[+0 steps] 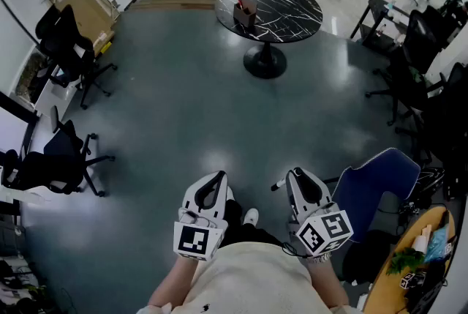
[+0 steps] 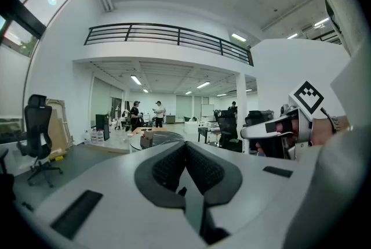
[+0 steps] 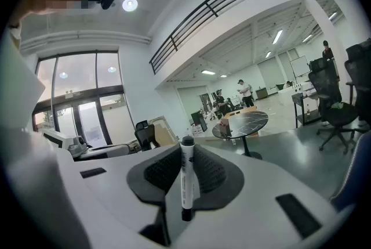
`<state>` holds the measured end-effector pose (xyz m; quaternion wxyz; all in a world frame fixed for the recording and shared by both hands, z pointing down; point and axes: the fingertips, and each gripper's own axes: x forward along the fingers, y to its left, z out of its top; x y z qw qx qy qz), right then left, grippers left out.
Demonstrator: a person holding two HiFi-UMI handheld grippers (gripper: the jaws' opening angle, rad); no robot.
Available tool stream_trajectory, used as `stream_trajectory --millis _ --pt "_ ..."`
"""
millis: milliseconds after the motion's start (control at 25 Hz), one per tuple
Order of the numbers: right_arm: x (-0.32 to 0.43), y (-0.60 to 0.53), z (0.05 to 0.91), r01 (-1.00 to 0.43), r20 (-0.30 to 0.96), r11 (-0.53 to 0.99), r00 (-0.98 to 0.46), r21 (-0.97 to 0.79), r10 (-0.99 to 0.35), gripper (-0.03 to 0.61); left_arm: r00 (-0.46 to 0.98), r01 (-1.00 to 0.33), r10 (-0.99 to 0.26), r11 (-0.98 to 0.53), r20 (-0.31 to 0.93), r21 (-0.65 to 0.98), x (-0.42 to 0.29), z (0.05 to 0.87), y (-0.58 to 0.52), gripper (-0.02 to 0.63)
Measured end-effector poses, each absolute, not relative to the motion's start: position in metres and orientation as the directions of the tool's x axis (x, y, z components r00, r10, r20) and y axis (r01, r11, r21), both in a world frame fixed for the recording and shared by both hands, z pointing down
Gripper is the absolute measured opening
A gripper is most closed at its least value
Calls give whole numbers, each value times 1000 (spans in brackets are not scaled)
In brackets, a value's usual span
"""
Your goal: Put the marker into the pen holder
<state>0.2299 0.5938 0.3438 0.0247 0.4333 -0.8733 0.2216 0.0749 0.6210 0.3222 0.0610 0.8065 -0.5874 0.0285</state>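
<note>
1. The right gripper (image 3: 186, 152) has its jaws closed on the marker (image 3: 186, 175). The white barrel stands upright between the pads, black cap on top, in the right gripper view.
2. The left gripper (image 2: 185, 149) has its jaws pressed together with nothing between them.
3. In the head view both grippers sit low and close to the person's torso, left gripper (image 1: 216, 184) beside right gripper (image 1: 298, 179), both pointing forward over the grey floor (image 1: 183, 107).
4. The marker is therefore in the right gripper, at the person's body and well apart from the pen holder.
5. The pen holder (image 1: 243, 15) is a small brown box on the round table (image 1: 289, 1), which has a black marble-pattern top. It stands near the table's left edge, far ahead of the person. Some items stick up from it, but they are too small to identify.
6. The pen holder and table also show in the distance in both gripper views: pen holder (image 3: 226, 127), pen holder (image 2: 146, 139).
7. Black office chairs (image 1: 69, 49) stand at the left, and a blue chair (image 1: 373, 184) is just right of the right gripper.
8. The left gripper view shows the right gripper (image 2: 278, 129) to its right, a hand wrapped around it.
</note>
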Motion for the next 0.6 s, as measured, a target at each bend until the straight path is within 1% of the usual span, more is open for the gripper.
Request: stream_trajectory --millis 240,440,600 --pt "211 546 362 -785 278 502 -606 -362 -746 81 354 -934 -928 -347 112 83 60 337 575 11" --pt "174 498 366 -775 310 532 -627 -342 -714 81 318 -945 -942 -305 111 118 21 347 519 11" --pt "137 452 369 -767 321 546 -638 -336 -699 81 295 -952 -951 -286 86 104 -19 346 474 11"
